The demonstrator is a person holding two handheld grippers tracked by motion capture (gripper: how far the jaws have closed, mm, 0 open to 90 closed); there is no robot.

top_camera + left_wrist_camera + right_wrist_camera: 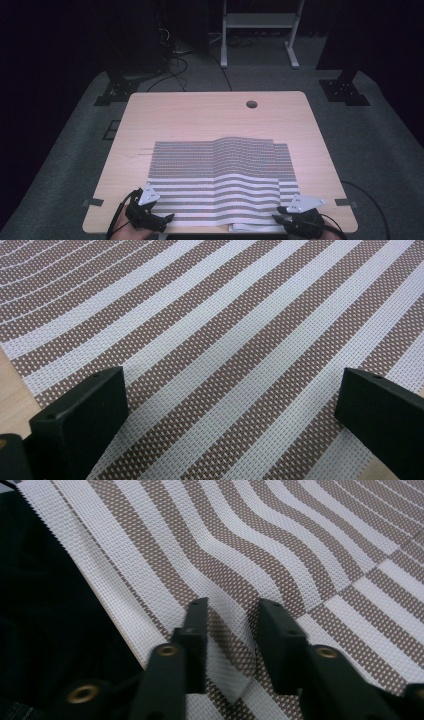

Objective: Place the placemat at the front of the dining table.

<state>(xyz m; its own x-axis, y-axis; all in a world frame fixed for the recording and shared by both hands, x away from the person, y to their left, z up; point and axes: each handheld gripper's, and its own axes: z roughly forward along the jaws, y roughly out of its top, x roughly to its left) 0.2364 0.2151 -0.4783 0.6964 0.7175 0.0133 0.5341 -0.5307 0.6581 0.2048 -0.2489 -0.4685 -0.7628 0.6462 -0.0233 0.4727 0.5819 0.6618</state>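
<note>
I saw the brown-and-white striped woven mat (222, 175) lying on the pale wooden counter (200, 112), far half bare. My left gripper (232, 410) spread wide; my right gripper (227, 630) pinched the mat's raised near-edge fold.

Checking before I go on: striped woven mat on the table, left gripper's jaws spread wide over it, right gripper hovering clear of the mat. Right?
Not quite: the right gripper isn't clear. In the right gripper view a lifted corner of the mat stands between its narrowed jaws. The rest holds.
</note>
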